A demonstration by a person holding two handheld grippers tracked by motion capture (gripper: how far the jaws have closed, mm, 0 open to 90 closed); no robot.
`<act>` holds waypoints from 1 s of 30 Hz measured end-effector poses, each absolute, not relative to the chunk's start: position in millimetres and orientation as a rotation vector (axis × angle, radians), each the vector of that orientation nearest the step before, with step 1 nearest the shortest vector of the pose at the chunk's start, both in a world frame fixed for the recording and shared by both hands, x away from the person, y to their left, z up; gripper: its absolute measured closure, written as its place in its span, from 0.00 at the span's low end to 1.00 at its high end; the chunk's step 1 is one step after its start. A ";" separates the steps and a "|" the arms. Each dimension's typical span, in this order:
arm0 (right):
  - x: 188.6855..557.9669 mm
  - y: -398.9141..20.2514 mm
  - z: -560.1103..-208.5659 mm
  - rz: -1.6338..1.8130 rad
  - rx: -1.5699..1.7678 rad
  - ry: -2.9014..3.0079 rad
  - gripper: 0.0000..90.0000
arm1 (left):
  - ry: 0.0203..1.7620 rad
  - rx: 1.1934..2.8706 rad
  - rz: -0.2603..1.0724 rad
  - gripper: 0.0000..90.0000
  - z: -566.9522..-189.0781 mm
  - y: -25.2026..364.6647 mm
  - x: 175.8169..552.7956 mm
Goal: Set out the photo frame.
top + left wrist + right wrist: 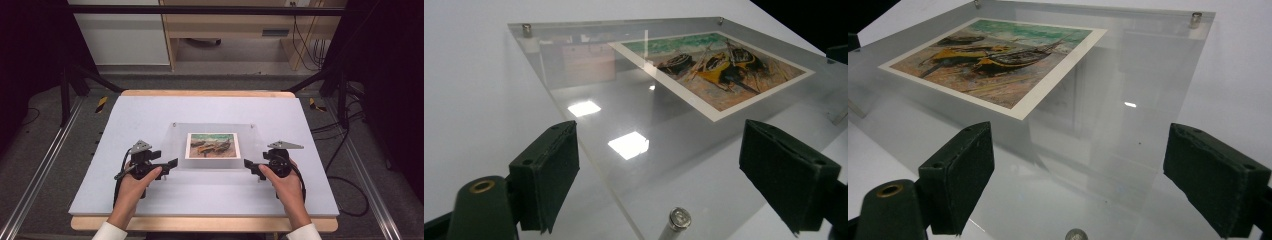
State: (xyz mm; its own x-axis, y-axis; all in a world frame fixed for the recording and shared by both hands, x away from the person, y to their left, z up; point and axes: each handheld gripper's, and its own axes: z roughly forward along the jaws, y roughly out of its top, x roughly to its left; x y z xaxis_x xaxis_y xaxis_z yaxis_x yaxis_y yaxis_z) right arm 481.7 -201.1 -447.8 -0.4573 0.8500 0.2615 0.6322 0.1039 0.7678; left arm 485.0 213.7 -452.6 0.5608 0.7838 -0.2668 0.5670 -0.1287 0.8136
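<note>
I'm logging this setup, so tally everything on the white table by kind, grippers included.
Clear acrylic frame: 1
Boat picture inside the frame: 1
Metal corner pins showing on the frame: 4, near left, far left, far right, near right
Grippers, both open: 2, left gripper, right gripper
Total: 8

Wooden desk (235,30) beyond grey floor (50,150)

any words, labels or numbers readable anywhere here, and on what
None can be read. The picture in the clear acrylic frame shows painted boats on a beach, with no legible caption or signature. The grippers' black pads bear no markings. A dark plate on the far cabinet is too small to read.
</note>
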 end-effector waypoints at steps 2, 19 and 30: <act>482.2 -201.9 -448.4 1.282 1.471 2.136 0.15 | 1.117 1.811 0.277 0.16 -453.7 212.2 485.0; 483.7 -207.0 -453.1 1.351 1.566 2.134 0.13 | 1.163 1.762 0.179 0.15 -459.2 217.3 489.1; 485.1 -211.7 -456.3 1.398 1.613 2.146 0.13 | 1.172 1.749 0.130 0.15 -461.5 221.1 490.2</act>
